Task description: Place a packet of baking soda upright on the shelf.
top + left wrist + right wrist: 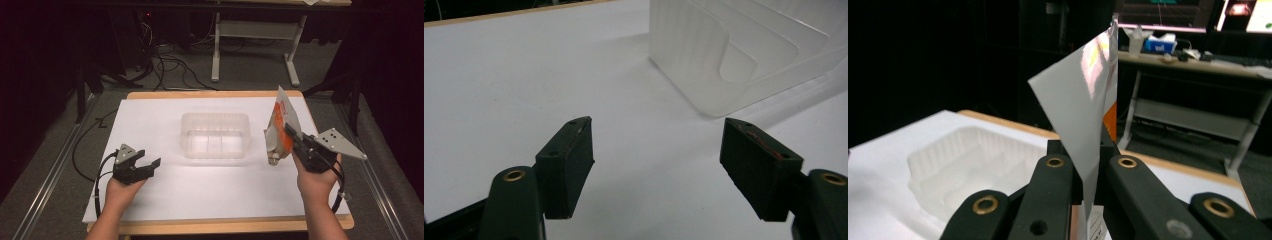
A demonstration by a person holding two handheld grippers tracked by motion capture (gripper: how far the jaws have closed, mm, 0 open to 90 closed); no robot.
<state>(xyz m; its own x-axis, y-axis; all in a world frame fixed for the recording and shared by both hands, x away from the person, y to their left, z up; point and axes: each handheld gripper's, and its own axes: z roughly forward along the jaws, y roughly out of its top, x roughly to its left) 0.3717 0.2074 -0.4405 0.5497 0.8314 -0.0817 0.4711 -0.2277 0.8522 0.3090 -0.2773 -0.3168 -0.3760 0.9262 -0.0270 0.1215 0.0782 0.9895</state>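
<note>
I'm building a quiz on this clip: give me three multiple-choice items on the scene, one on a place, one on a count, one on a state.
1. Where does the clear plastic tray sit?
A. mid-table, between the two claws
B. on the floor
C. in the left claw

2. How many claws hold something?
A. none
B. one
C. two

3. How does the left claw stand?
A. shut on the tray
B. open, nothing between its jaws
C. shut on a pouch

Key: 1 A, the high view shows it on the white table between the hands. 2 B, the right claw alone pinches the orange and white pouch. 3 B, bare table shows between its jaws.
</note>
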